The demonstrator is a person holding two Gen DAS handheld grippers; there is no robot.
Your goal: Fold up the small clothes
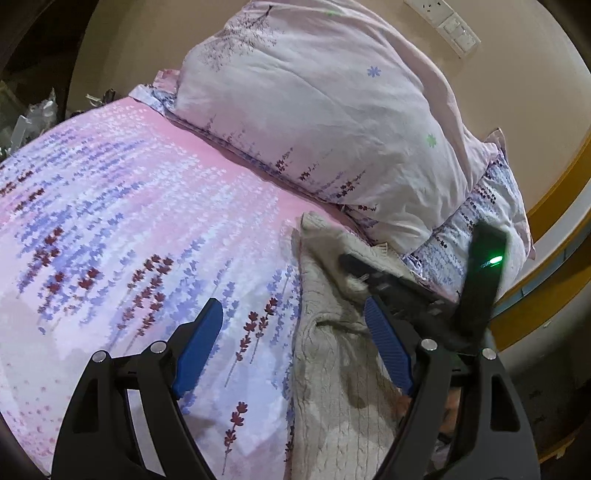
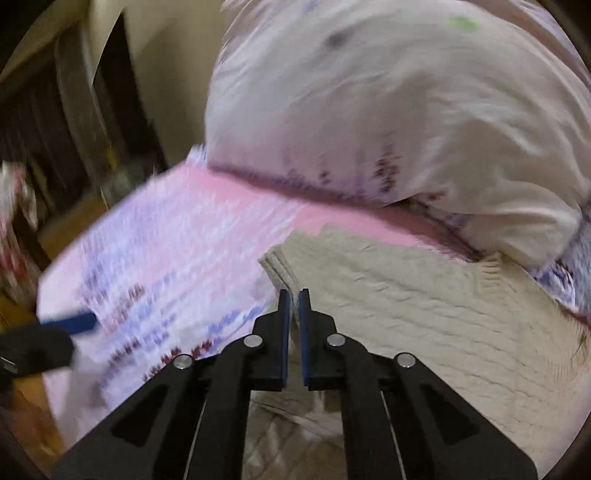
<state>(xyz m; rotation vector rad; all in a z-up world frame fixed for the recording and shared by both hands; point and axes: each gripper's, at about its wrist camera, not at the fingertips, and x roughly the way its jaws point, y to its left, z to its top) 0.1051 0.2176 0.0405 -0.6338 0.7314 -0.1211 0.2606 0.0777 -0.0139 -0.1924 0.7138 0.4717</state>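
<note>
A beige cable-knit garment [image 1: 332,369] lies on the floral bed sheet [image 1: 129,221], folded over itself near the pillows; it also shows in the right wrist view [image 2: 424,295]. My left gripper [image 1: 291,314] is open above the sheet, its right finger [image 1: 388,354] over the garment's edge and its left finger over bare sheet. My right gripper [image 2: 294,299] is shut on the garment's edge, with knit fabric pinched between the blue pads and hanging beneath. The right gripper's body shows in the left wrist view [image 1: 406,288], lying on the garment. A left finger [image 2: 70,325] shows at the far left of the right wrist view.
A large pale pillow [image 1: 314,110] lies on a second patterned pillow [image 1: 480,221] at the head of the bed, just beyond the garment. A wall with a socket plate [image 1: 443,26] is behind. Dark furniture and clutter [image 1: 33,114] stand past the bed's far left edge.
</note>
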